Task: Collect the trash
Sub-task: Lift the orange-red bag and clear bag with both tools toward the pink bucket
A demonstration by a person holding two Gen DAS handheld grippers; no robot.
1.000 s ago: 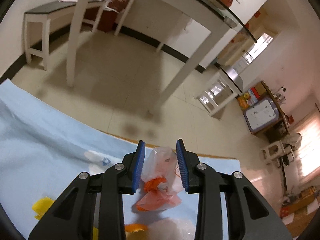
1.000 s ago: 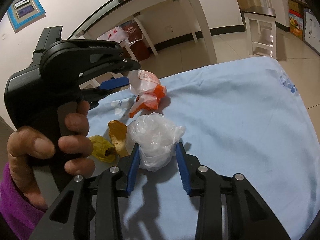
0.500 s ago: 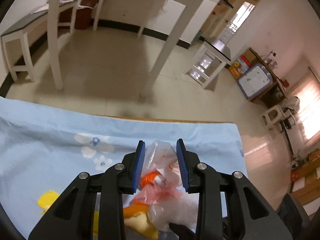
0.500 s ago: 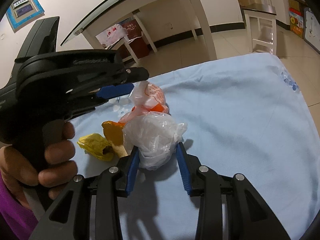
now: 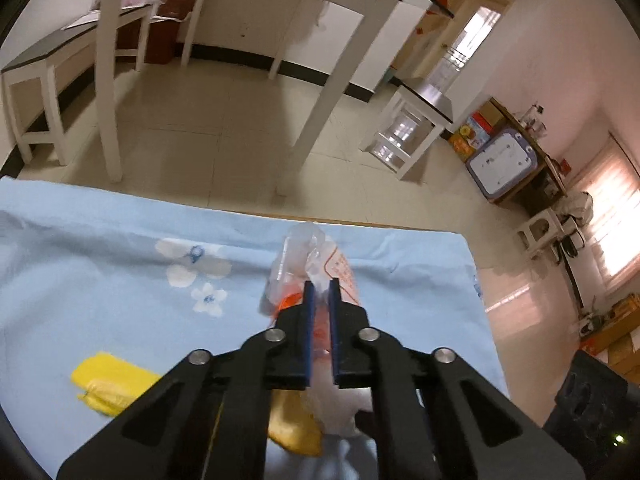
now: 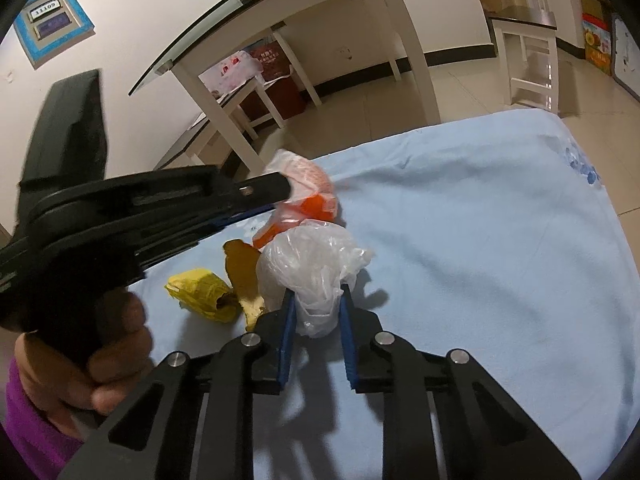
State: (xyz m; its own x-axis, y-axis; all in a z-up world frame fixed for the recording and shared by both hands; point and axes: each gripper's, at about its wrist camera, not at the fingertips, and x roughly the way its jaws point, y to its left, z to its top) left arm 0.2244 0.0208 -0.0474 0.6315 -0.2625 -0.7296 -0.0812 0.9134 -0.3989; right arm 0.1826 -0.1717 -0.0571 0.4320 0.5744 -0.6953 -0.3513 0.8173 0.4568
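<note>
My left gripper (image 5: 321,285) is shut on an orange and clear plastic bag (image 5: 308,264), which also shows in the right wrist view (image 6: 308,192). My right gripper (image 6: 316,292) has its jaws closed in on a crumpled white plastic bag (image 6: 312,268) resting on the light blue cloth (image 6: 480,260). A brown-yellow scrap (image 6: 242,272) and a yellow crumpled wrapper (image 6: 200,294) lie just left of the white bag. The wrapper also shows in the left wrist view (image 5: 112,384).
The blue cloth with flower prints (image 5: 120,280) covers the surface; its far edge (image 5: 360,224) drops to a tiled floor. A glass-topped white table (image 6: 304,52), a bench (image 5: 40,68) and a small white stand (image 5: 408,136) are beyond.
My left gripper has closed from open onto the orange and clear bag. My right gripper's jaws have narrowed on the white bag.
</note>
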